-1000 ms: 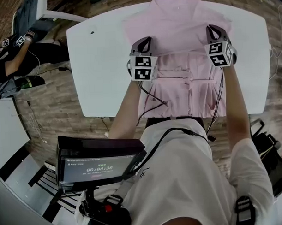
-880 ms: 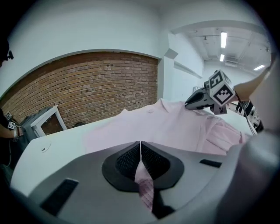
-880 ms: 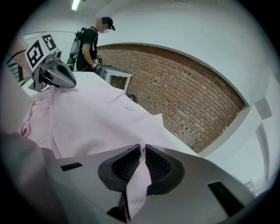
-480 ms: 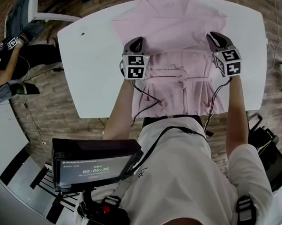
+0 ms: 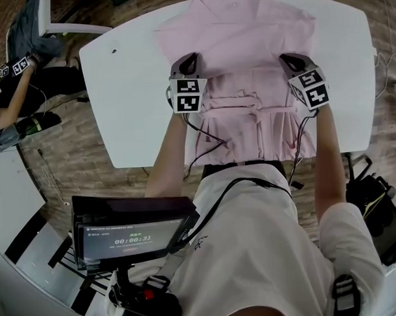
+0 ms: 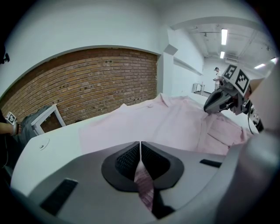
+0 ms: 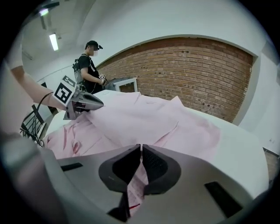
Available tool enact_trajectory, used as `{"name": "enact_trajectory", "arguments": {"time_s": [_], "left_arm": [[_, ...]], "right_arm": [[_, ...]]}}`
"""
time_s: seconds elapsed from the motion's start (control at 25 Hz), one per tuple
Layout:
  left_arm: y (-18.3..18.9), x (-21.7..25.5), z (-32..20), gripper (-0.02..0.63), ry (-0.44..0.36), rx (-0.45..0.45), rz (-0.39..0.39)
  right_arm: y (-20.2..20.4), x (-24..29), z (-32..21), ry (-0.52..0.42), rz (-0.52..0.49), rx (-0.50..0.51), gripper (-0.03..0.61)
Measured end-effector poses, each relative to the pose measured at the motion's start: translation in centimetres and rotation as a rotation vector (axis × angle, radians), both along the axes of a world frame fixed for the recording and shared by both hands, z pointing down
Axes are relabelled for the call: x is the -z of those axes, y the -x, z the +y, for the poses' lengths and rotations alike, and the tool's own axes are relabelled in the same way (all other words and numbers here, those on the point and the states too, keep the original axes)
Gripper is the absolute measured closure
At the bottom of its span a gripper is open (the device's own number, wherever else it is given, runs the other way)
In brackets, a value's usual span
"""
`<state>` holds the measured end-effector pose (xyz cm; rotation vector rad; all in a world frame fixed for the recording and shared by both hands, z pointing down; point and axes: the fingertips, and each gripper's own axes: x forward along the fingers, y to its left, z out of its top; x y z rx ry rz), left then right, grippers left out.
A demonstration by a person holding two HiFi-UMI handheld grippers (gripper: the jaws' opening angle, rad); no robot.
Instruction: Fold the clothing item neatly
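The pink shirt (image 5: 246, 42) lies spread flat on the white worktop (image 5: 131, 91), with its collar at the far side and its hem reaching the near edge by the person. The left tongs (image 5: 188, 58) sit at the shirt's left edge, about mid-length, clamped tight on a pinch of its cloth. The right tongs (image 5: 286, 59) sit at the shirt's right edge, level with them. Their jaws have just been closing and now nip a fold of the same cloth.

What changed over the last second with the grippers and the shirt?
The right gripper swung outward, then back inward, its jaws just closing on fabric of the pink shirt. The left gripper stayed clamped on it, and the shirt still lies spread on the white table.
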<state>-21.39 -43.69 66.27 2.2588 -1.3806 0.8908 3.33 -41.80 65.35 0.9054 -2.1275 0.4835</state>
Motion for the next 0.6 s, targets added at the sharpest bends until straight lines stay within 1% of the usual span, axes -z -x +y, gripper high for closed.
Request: {"name": "enact_trajectory", "arguments": {"time_s": [0.16,0.32,0.48,0.6], "left_arm": [[0.0,-0.2,0.2,0.611,0.005,0.002,0.000],[-0.2,0.0,0.2,0.611,0.001,0.003,0.012],[-0.2,-0.2,0.4,0.611,0.009,-0.005,0.010],[-0.3,0.2,0.4,0.611,0.001,-0.015,0.007]], "right_arm": [[-0.5,0.4,0.9,0.014,-0.019,-0.009,0.568],[-2.1,1.5,1.8,0.004,-0.051,-0.080,0.571],[-3.7,0.9,2.8,0.016,-0.020,-0.134,0.575],[-3.8,1.5,2.3,-0.020,-0.021,-0.148,0.574]]}}
